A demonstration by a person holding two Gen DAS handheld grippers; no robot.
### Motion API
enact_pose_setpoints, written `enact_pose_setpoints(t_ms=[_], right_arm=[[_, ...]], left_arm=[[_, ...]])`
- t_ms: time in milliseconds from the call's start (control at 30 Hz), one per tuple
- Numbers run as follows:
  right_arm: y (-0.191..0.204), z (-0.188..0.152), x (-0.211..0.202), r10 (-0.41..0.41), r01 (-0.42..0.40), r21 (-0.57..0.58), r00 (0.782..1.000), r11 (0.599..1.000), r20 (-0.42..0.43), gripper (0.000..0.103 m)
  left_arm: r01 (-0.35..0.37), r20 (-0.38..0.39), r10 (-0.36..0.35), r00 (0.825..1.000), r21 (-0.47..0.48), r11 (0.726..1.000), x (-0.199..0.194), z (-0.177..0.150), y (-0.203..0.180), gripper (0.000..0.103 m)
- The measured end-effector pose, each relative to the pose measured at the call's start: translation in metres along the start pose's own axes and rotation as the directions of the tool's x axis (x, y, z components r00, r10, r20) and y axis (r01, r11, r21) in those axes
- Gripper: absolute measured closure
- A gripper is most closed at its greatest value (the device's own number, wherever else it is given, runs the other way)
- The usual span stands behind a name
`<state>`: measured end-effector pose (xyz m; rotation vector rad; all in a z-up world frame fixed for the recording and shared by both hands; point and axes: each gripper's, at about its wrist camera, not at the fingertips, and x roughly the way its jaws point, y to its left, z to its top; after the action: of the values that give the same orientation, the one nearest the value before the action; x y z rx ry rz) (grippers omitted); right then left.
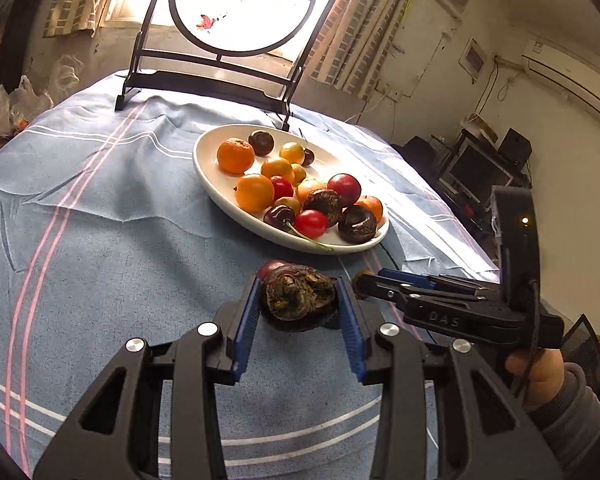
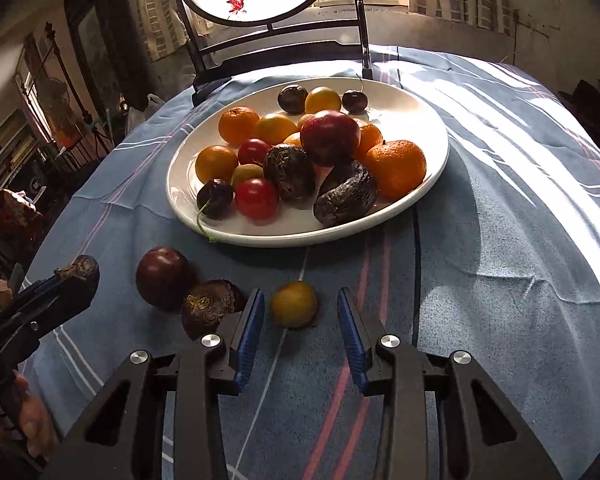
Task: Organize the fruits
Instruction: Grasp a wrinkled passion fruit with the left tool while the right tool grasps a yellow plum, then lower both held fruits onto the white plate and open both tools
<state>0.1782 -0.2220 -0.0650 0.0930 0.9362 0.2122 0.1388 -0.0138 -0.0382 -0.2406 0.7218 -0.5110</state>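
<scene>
A blue cloth (image 2: 500, 240) with white and pink stripes covers the surface. The plate (image 2: 432, 120) is plain white. On it lie orange tangerines (image 2: 398, 166), red tomatoes (image 2: 256, 198), yellow-orange small fruits (image 2: 323, 100) and wrinkled dark brown-purple ones (image 2: 346, 196). Off the plate lie a dark red plum (image 2: 162, 276) and a small yellow fruit (image 2: 294, 304). Both claws are black with blue pads (image 2: 350, 332).
</scene>
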Motion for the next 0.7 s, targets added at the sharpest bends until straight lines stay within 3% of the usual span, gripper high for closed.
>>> enact_pose_setpoints(t_ms=[67, 233, 500, 700], right_arm=[[0.001, 0.001, 0.007, 0.012, -0.012, 0.006, 1.0, 1.0, -0.026, 0.077], [0.003, -0.002, -0.001, 0.007, -0.007, 0.003, 1.0, 1.0, 0.007, 0.078], [-0.024, -0.017, -0.053, 0.071, -0.077, 0.048, 0.99, 0.996, 0.118, 0.078], [-0.056, 0.013, -0.081, 0.071, -0.092, 0.093, 0.975, 0.991, 0.209, 0.077]], left_arm=[[0.004, -0.002, -0.004, 1.0, 0.0, 1.0, 0.0, 0.0, 0.0, 0.066], [0.003, -0.006, -0.003, 1.0, -0.005, 1.0, 0.001, -0.001, 0.001, 0.066], [0.025, -0.02, -0.026, 0.999, -0.006, 1.0, 0.0, -0.001, 0.002, 0.066], [0.009, -0.047, -0.008, 0.999, 0.009, 1.0, 0.01, 0.027, 0.002, 0.066]])
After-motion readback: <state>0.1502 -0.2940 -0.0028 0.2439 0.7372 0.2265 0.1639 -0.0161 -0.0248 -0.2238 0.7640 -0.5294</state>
